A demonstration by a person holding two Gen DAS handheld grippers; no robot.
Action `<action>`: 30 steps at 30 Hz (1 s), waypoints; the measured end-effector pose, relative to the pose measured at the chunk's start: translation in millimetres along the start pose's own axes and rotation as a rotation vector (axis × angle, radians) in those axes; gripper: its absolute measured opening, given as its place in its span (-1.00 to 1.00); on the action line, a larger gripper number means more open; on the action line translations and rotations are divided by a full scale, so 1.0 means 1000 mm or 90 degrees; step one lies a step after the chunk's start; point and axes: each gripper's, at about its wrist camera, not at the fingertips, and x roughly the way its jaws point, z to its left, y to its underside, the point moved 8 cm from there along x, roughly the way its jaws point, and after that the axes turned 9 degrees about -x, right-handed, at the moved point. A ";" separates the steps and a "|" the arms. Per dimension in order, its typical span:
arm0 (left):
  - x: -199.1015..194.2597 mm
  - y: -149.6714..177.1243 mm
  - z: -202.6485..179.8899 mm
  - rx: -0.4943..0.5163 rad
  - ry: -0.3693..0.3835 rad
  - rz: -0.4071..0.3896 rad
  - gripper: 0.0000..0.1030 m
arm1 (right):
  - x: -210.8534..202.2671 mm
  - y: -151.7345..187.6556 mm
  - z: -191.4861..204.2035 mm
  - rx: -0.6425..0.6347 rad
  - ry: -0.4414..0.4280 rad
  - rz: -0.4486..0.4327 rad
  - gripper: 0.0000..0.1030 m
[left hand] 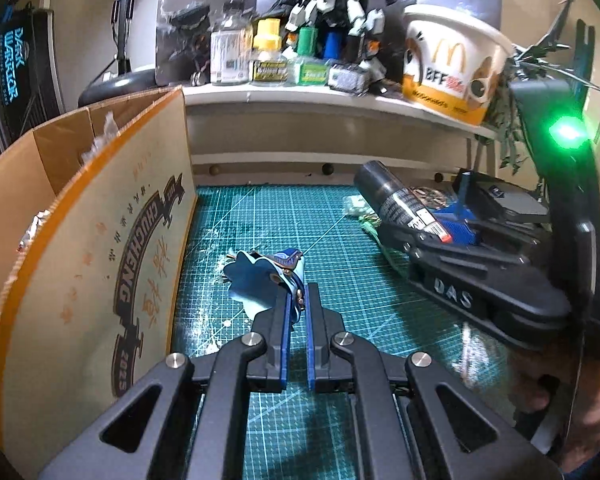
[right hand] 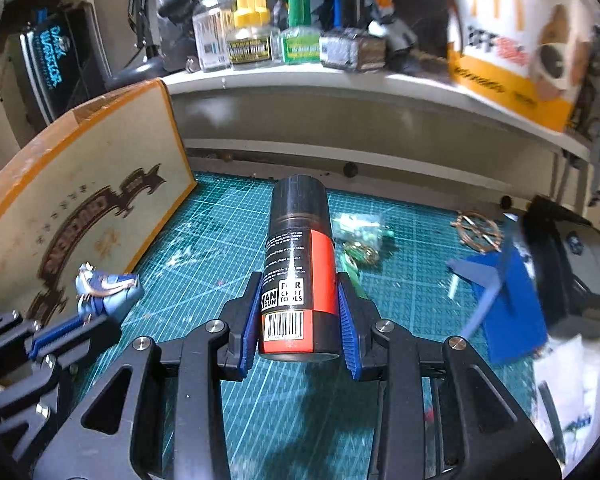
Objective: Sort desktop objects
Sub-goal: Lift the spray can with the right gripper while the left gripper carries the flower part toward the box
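The left hand-held gripper is pressed together on a small blue figurine piece, glossy moulded plastic with copper trim, lifted over the green gridded cutting mat on the worktop. The open cardboard box stands at its nine o'clock, nearer this hand than the other. The right hand-held gripper pinches a smooth cylindrical spray can, black-capped with a red label, its long axis running toward twelve o'clock along the fingers; the box lies at its ten o'clock.
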 end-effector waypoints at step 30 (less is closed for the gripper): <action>-0.123 0.044 -0.011 0.048 0.014 -0.114 -0.88 | -0.198 0.085 0.036 0.038 0.041 -0.137 -0.37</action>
